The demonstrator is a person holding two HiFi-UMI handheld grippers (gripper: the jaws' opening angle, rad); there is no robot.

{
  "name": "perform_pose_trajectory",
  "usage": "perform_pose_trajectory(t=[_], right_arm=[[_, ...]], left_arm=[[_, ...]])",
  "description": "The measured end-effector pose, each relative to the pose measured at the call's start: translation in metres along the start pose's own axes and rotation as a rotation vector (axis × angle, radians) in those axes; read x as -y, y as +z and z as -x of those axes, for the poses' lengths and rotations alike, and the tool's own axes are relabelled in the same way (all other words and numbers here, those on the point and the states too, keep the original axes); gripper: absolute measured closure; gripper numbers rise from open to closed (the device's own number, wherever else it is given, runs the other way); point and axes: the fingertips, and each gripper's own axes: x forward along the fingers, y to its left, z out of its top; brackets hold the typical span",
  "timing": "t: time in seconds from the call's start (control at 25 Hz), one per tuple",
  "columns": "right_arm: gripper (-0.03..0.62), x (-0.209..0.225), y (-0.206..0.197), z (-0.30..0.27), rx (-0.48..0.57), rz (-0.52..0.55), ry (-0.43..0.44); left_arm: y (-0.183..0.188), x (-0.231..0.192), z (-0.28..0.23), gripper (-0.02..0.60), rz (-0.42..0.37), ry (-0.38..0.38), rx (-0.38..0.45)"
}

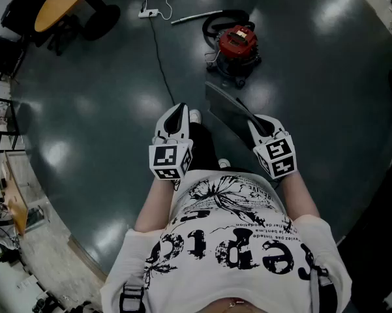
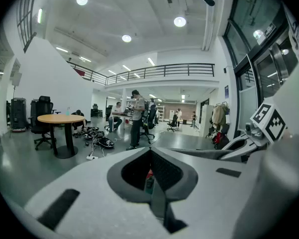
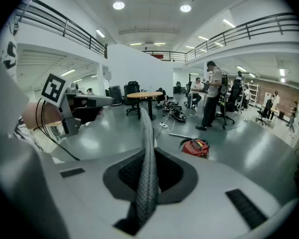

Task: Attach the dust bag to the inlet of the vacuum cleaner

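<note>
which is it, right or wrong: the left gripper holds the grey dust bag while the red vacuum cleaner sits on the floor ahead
Wrong: the right gripper holds the grey dust bag, per the right gripper view; the rest is correct.

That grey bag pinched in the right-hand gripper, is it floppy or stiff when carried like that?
Probably fairly stiff: the dust bag juts out flat from the right gripper without drooping. Likely light, since one edge pinch carries it. Its woven-looking surface suggests it will not slip easily.
</note>
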Motion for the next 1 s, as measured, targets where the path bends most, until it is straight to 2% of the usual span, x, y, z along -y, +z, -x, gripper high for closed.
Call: perform_pose_trajectory(t=[0.2,0.36,0.52,0.76,1.0], right_arm=[[0.569,0.022,0.029,-0.048,-0.014,-0.019,-0.038],[0.569,0.044,0.055,-0.098,-0.035,-0.062,-0.088],[0.569,0.062,0.088,-0.144,-0.065,-0.099,-0.132],[0.569,0.093,0.133,-0.220,-0.110,-0.199,-0.221],[0.569,0.119,0.152,-0.266,-0.082,-0.324,-0.277]], left_arm=[[0.017,-0.037,-0.055,0.578,-0.018,-0.050,0.000],[0.030,-0.077,-0.118,0.578,-0.039,-0.122,-0.017],[0.053,-0.126,-0.183,0.578,-0.019,-0.201,-0.041],[0.071,-0.194,-0.290,0.578,-0.034,-0.331,-0.127],[0.077,-0.218,-0.374,0.578,-0.058,-0.455,-0.198]])
